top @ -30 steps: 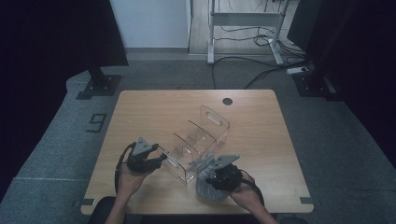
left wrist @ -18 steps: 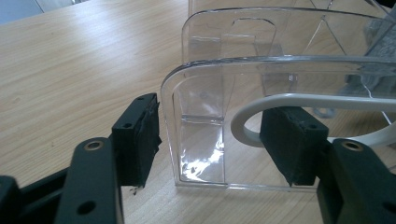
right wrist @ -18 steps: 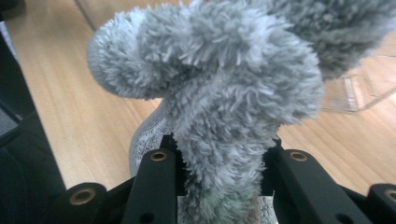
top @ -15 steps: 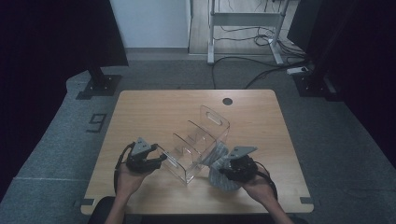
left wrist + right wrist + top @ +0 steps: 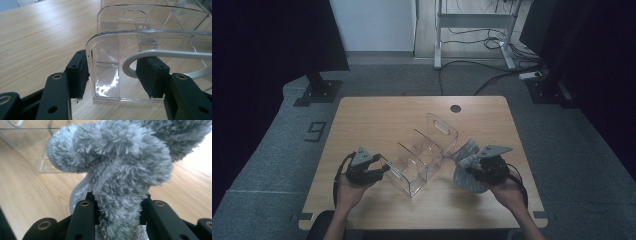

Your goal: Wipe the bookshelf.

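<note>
On the tabletop from above, the left gripper steadies the clear organizer mid-table; its own view shows the fingers straddling the end wall, so hold firm; the right gripper clamps the grey fluffy cloth, so wipe lightly.

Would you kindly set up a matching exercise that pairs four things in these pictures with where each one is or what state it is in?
Things:
1. clear acrylic organiser
2. grey fluffy cloth
3. left gripper
4. round hole

States or places:
A. bunched up between two black jaws
B. in the tabletop near its far edge
C. jaws either side of a transparent end wall
D. standing on the wooden table between the two hands

Pairs: 1-D, 2-A, 3-C, 4-B
</note>
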### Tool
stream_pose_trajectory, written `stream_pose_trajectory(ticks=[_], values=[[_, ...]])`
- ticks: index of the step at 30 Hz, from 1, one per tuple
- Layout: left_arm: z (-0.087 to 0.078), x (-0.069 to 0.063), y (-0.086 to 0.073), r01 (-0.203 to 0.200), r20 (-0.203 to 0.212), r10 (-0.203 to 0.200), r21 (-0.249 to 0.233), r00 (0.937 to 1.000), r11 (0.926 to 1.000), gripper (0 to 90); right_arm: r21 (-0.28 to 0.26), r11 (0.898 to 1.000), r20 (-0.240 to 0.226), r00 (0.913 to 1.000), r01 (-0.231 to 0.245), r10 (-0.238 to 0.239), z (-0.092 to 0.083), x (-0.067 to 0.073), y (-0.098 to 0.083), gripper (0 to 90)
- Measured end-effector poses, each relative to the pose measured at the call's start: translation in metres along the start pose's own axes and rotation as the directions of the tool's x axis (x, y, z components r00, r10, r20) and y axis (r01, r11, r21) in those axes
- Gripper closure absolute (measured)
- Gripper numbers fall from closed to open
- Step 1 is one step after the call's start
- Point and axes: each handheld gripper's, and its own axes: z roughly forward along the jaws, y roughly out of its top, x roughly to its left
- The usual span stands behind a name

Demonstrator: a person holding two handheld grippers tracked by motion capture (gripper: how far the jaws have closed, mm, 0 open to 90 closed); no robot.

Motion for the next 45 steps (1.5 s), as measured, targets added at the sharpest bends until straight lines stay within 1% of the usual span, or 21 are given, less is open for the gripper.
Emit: stream_pose_trajectory(ticks=[5, 7, 10, 12, 15, 21, 24, 26, 29, 34, 41, 45], values=[[0.0, 0.0, 0.0, 0.001, 0.002, -0.001, 0.0, 1.0, 1.0, 43.5, 0.005, 1.0, 0.052, 0.9983, -0.028, 0.028, -0.012, -0.017, -0.005, 67.8], [0.0, 0.001, 0.0, 0.002, 0.002, -0.002, -0.001, 1.0, 1.0, 43.5, 0.009, 0.999, 0.079, 0.9962, -0.04, 0.039, -0.017, -0.025, -0.009, 67.7], [0.0, 0.001, 0.0, 0.003, 0.004, -0.003, -0.001, 1.0, 1.0, 43.5, 0.01, 0.998, 0.104, 0.9927, -0.062, 0.06, -0.023, -0.034, -0.013, 67.6], [0.0, 0.001, 0.0, 0.004, 0.006, -0.004, 0.0, 1.0, 1.0, 43.5, 0.015, 0.998, 0.13, 0.9893, -0.068, 0.065, -0.026, -0.041, -0.016, 67.2], [0.0, 0.001, 0.0, 0.003, 0.006, -0.003, 0.0, 1.0, 1.0, 43.5, 0.014, 0.996, 0.159, 0.9833, -0.092, 0.088, -0.032, -0.05, -0.022, 67.1], [0.001, 0.002, 0.0, 0.003, 0.005, -0.003, 0.0, 1.0, 1.0, 43.5, 0.031, 0.991, 0.219, 0.9682, -0.13, 0.121, -0.036, -0.068, -0.033, 67.0], [0.001, 0.002, 0.0, 0.002, 0.002, -0.002, 0.0, 1.0, 1.0, 43.5, 0.038, 0.988, 0.233, 0.9626, -0.151, 0.138, -0.034, -0.075, -0.039, 66.9], [0.0, 0.002, 0.0, 0.0, 0.0, 0.0, 0.0, 1.0, 1.0, 43.5, 0.049, 0.987, 0.25, 0.9589, -0.151, 0.134, -0.03, -0.078, -0.044, 66.9], [0.0, 0.002, 0.001, -0.002, -0.002, 0.002, 0.001, 1.0, 1.0, 43.6, 0.071, 0.985, 0.261, 0.9558, -0.159, 0.135, -0.022, -0.082, -0.052, 66.8], [0.001, 0.003, 0.001, 0.0, -0.006, 0.0, -0.001, 1.0, 1.0, 43.7, 0.098, 0.977, 0.269, 0.9505, -0.188, 0.156, -0.006, -0.088, -0.067, 66.1], [0.0, 0.005, 0.001, 0.0, -0.015, 0.0, 0.0, 0.9999, 1.0, 44.0, 0.12, 0.966, 0.257, 0.9472, -0.228, 0.192, 0.01, -0.093, -0.084, 62.4], [0.0, 0.008, 0.001, 0.005, -0.02, -0.005, -0.003, 0.9998, 1.0, 44.3, 0.118, 0.964, 0.254, 0.9461, -0.237, 0.201, 0.013, -0.093, -0.089, 57.9]])
